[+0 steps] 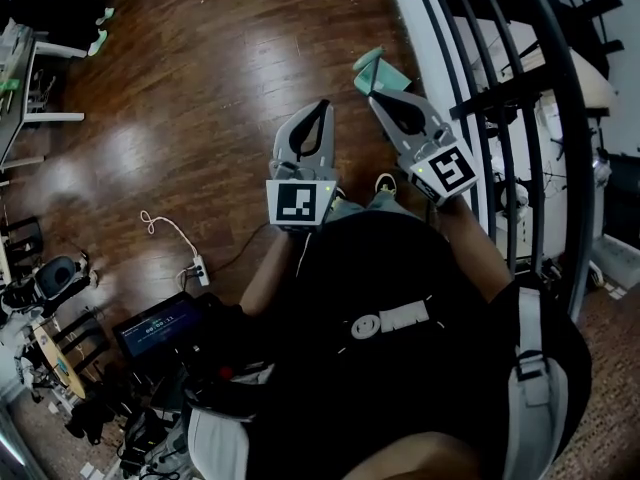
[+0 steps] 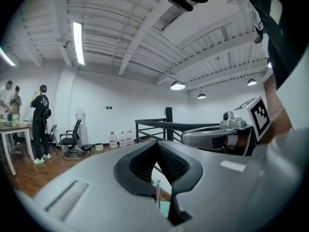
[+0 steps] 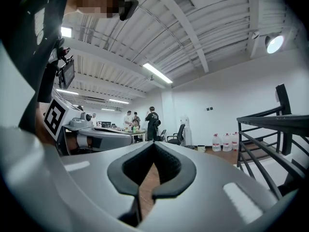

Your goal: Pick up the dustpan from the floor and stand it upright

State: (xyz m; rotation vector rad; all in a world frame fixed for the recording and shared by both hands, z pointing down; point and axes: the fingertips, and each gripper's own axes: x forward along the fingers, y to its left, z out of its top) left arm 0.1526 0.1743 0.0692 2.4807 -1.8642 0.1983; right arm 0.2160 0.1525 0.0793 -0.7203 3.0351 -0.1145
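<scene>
Apparently last step, checking the stand | dustpan (image 1: 368, 65) on floor (image 1: 200, 88) by railing (image 1: 470, 98), seemingly upright, mostly hidden | left gripper (image 1: 320, 108) jaws closed, empty | right gripper (image 1: 375, 96) jaws together, empty | next: if it leans, open around handle, re-set.

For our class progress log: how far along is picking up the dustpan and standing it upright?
Looks done: the teal dustpan seems to stand upright by the white wall, though its base is hidden behind the right tool. In hand: nothing. The left tool and the right both have jaws together and are empty. Left: probably only checking that it does not tip over.
</scene>
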